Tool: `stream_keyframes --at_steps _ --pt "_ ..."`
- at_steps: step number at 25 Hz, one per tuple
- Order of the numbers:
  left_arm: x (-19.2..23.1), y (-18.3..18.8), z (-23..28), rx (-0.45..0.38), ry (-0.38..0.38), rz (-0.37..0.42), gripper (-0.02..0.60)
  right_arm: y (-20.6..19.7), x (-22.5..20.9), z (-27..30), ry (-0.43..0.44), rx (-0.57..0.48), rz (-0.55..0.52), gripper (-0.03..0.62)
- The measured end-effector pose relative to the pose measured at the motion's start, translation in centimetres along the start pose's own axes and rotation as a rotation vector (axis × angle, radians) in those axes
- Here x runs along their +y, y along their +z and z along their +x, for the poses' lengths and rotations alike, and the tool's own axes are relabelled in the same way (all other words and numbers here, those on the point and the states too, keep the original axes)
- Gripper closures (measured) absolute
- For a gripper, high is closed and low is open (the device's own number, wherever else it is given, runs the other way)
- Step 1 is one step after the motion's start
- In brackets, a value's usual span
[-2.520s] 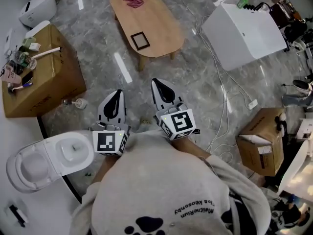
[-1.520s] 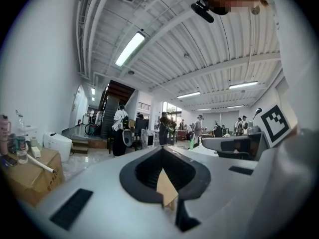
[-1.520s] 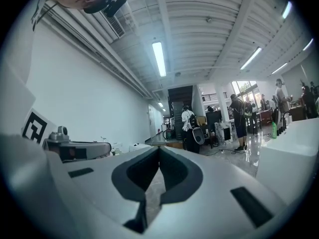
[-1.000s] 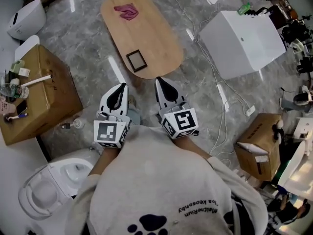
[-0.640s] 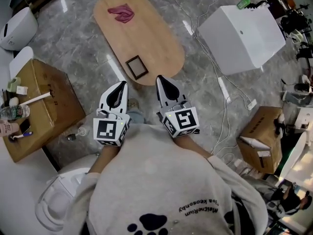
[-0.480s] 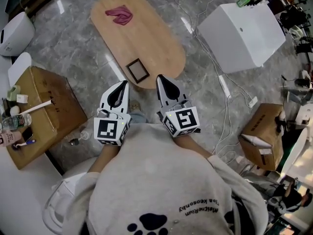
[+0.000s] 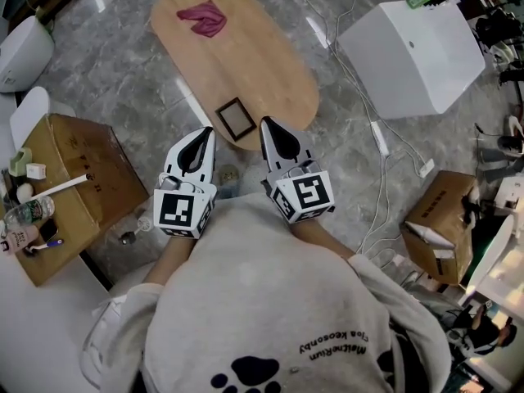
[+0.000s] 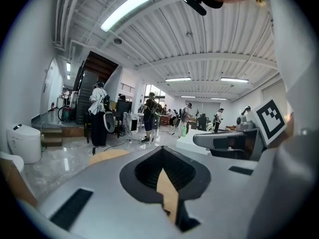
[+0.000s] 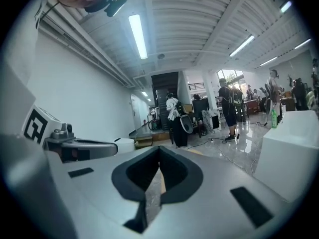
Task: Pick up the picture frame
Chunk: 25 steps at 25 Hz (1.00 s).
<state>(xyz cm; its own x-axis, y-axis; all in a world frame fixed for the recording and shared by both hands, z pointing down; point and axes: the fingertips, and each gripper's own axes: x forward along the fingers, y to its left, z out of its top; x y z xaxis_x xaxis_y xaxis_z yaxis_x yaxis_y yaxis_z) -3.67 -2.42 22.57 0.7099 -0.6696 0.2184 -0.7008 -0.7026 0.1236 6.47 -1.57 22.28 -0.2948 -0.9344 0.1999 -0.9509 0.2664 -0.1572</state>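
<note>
Fingers (image 8: 94, 198) of left gripper (image 7: 204, 133) pressed together, nothing pinched. Same on right gripper (image 7: 266, 124): shut to a seam, empty. Both held side by side, pointing forward and slightly down, well above floor.

Picture frame (image 7: 235, 119) flat on near end of oval wooden bench (image 7: 254, 56); dark border, pale centre, untouched. In head view now just ahead of and between the two tips. A couple of seconds back well ahead, with bare floor between tips and bench edge. Nearer with every frame since, so approach judged nearly done; no contact yet.

Pink cloth (image 7: 202, 16) at far end of bench, well apart from frame. Cardboard box (image 7: 78, 158) off to left, white box (image 7: 413, 43) off to right.

Judged step: reach phase. Still needed: lowering toward bench, then spreading fingers of one gripper before any grasp. Thin flat frame, likely awkward to get under; edge pinch probable.
</note>
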Motion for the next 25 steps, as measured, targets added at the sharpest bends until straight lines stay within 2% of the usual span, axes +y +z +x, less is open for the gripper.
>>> stream_keyframes --at_steps 10,17,25 --pt "0.9 -0.9 0.9 0.040 0.034 -0.065 0.572 -0.3 0.0 2.2 0.059 0.066 -0.015 0.586" --pt "1.1 -0.2 2.0 0.037 0.063 -0.081 0.572 0.5 -0.1 3.6 0.124 0.078 -0.038 0.586" --pt "1.7 -1.5 3.1 0.049 0.089 -0.084 0.572 -0.5 0.3 5.3 0.211 0.101 -0.082 0.586"
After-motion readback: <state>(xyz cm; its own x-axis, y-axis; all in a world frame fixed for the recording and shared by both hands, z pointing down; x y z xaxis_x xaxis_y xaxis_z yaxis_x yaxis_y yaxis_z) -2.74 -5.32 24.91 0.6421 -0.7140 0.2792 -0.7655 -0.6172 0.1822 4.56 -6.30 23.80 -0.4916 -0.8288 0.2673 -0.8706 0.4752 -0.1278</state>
